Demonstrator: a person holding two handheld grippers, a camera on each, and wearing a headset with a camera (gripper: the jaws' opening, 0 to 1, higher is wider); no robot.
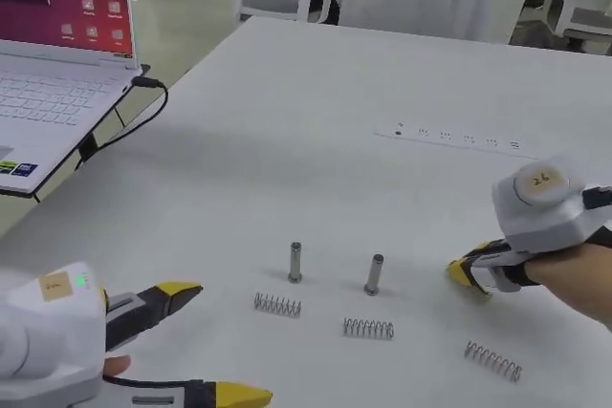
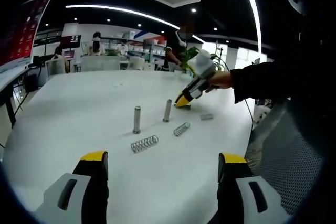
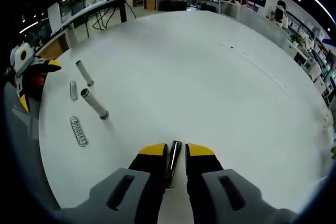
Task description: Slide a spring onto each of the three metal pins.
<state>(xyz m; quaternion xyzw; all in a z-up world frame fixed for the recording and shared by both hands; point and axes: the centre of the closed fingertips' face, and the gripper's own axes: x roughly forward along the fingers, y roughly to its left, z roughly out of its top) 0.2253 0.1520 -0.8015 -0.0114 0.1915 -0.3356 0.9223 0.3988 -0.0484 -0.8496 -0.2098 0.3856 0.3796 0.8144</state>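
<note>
- Head view: two standing pins mid-table, three springs lying flat just in front of them, none on a pin yet. Left gripper sits bottom left, jaws wide apart, nothing held. Right gripper has its tips down near the surface, right of the pins
- Writing: mark on top of right gripper looks like "26", not sure. Laptop screen text too small to read, power strip shows no legible brand
- Left gripper view: your jaws gape w/ nothing between; nearest spring lies ahead, pins behind it, right gripper beyond
- Right gripper view: jaws pinched on third pin, held lengthwise along them; can't tell if it touches the table
- Handling, my read: springs are light thin wire, prob. roll & squash easily, so grip across the coils near mid-length, gently, leaving the end open. Pins look stiff, smooth, likely slippery & tippy, so come straight down over the top
</note>
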